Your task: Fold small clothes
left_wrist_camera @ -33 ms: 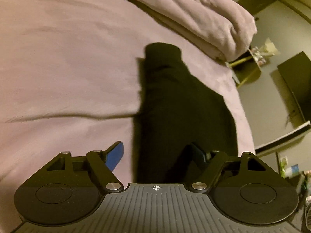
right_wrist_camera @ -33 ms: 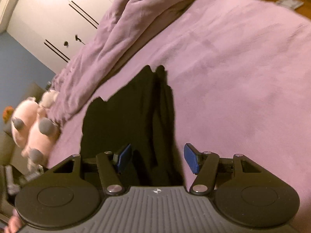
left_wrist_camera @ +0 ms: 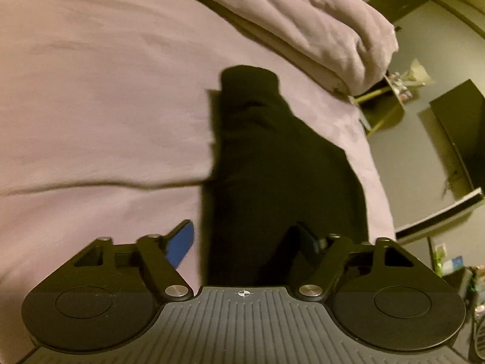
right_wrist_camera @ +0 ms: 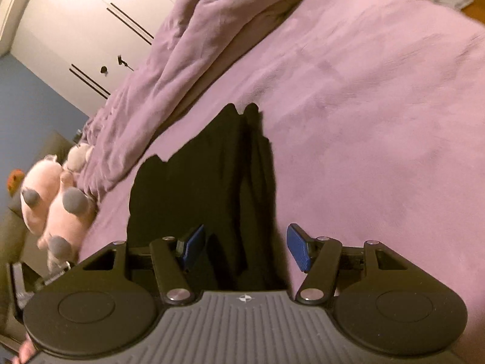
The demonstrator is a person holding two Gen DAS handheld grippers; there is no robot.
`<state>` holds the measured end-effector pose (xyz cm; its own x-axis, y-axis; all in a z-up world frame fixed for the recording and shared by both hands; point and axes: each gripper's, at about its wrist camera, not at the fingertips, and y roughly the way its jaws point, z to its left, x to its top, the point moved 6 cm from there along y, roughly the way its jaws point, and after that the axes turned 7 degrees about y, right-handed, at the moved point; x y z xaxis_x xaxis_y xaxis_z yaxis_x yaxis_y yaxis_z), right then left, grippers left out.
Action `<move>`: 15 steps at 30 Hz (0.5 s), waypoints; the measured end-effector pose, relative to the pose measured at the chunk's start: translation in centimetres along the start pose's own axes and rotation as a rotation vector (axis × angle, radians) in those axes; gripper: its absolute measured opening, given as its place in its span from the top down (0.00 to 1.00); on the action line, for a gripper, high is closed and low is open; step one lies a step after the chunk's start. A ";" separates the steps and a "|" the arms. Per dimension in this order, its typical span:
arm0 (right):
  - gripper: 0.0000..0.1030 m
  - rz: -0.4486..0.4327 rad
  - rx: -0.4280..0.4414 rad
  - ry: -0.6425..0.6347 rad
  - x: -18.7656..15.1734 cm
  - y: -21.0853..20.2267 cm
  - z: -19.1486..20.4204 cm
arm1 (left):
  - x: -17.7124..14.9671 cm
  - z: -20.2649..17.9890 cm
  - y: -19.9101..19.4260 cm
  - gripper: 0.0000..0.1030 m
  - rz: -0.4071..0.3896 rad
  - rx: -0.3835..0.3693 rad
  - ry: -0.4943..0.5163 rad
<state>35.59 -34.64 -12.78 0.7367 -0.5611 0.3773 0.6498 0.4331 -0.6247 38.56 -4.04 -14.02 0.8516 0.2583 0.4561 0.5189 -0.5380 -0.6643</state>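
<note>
Since both grippers sit right at the near edge of the black garment (left_wrist_camera: pixel 272 163), we're reading this as a handover between one fold and the next. Closest to us in the left wrist view, the left gripper (left_wrist_camera: pixel 247 239) is closing, with the dark cloth lying between its blue pads (left_wrist_camera: pixel 182 242); the far-side pad is mostly lost against the black fabric, so we can't see either pad actually pressing yet. In the right wrist view, the right gripper (right_wrist_camera: pixel 247 247) is opening, fingers (right_wrist_camera: pixel 298 250) spread either side of a bunched ridge of the same cloth, not pinching it. Our guess is the right just let go so the left can take over that edge.

A bit further out, the garment lies flat on the purple bedsheet (right_wrist_camera: pixel 379 121), already narrowed into a long strip with a couple of lengthwise creases, tapering to a rounded end. Looks partly folded to us, probably needing one more fold across its length.

Beyond that, a rolled-up purple duvet (left_wrist_camera: pixel 318 30) is pushed toward the far side, likely to leave room for folding. A pink plush toy (right_wrist_camera: pixel 57 200) sits off the bed's edge, with white wardrobe doors (right_wrist_camera: pixel 81 30) behind.
</note>
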 end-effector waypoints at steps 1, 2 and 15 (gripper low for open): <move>0.42 0.015 0.023 0.018 0.4 0.8 0.0 | 0.1 -0.1 0.5 0.43 0.012 -0.018 -0.011; 0.42 0.024 0.045 0.036 0.8 1.4 -0.1 | 0.1 0.0 1.0 0.44 0.020 -0.015 -0.021; 0.76 0.121 0.161 0.184 -0.2 4.0 2.4 | 1.0 0.3 -5.6 0.72 -0.023 -0.070 -0.034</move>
<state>38.48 -31.08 -13.78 0.7740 -0.6107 0.1673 0.5914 0.6030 -0.5353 36.56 -0.49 -10.02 0.8423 0.2974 0.4495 0.5327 -0.5862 -0.6104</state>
